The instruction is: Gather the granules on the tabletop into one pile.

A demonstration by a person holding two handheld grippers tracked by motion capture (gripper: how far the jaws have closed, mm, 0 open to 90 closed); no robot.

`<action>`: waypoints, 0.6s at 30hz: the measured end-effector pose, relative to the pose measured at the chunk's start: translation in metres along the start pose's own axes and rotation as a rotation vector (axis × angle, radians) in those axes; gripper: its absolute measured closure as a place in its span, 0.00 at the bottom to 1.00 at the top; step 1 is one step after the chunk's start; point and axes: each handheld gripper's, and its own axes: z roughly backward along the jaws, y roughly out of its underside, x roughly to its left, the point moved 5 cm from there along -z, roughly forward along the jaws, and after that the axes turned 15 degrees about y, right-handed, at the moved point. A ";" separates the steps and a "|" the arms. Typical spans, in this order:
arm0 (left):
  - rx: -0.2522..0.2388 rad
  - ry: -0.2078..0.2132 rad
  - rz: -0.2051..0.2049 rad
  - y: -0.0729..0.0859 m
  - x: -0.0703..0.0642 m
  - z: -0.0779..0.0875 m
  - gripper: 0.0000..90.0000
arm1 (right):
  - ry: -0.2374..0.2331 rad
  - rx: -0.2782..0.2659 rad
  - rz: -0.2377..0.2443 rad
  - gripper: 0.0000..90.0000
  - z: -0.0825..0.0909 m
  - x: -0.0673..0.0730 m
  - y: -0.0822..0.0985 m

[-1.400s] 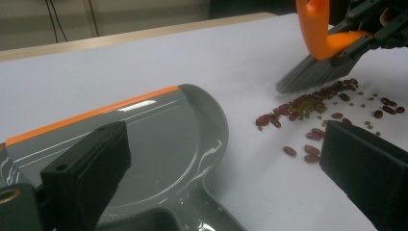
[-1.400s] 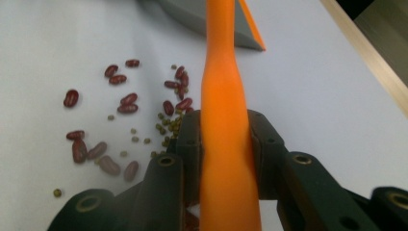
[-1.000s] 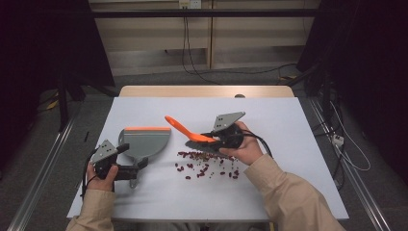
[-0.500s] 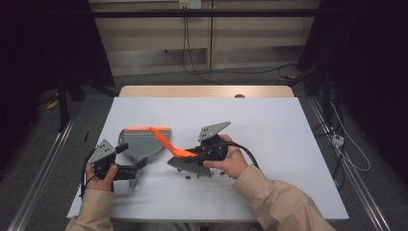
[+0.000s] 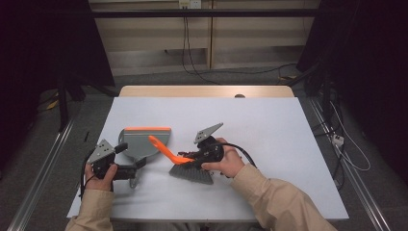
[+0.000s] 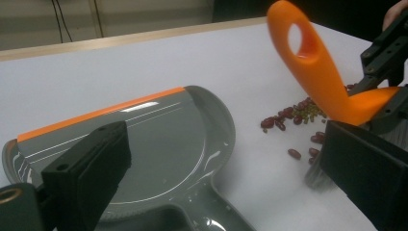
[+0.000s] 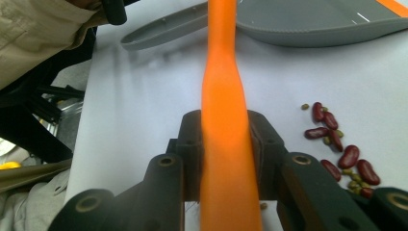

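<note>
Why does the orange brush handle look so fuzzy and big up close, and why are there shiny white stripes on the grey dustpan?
In the right gripper view the brush handle sits too near the lens, so it blurs, while the beans stay sharper. In the left gripper view the room lights glare off the dustpan. In the high view the room around the table is dark.

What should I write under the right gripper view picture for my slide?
Right gripper clamps the brush's orange handle, red beans beside it and the grey dustpan ahead.
</note>
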 end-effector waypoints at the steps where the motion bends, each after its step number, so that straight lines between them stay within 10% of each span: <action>1: 0.001 0.001 -0.002 0.000 0.000 0.000 0.04 | 0.004 -0.001 -0.006 0.79 0.000 -0.003 0.000; 18: 0.001 0.001 -0.005 0.000 -0.001 -0.001 0.04 | 0.113 -0.029 0.041 0.79 0.009 -0.033 -0.002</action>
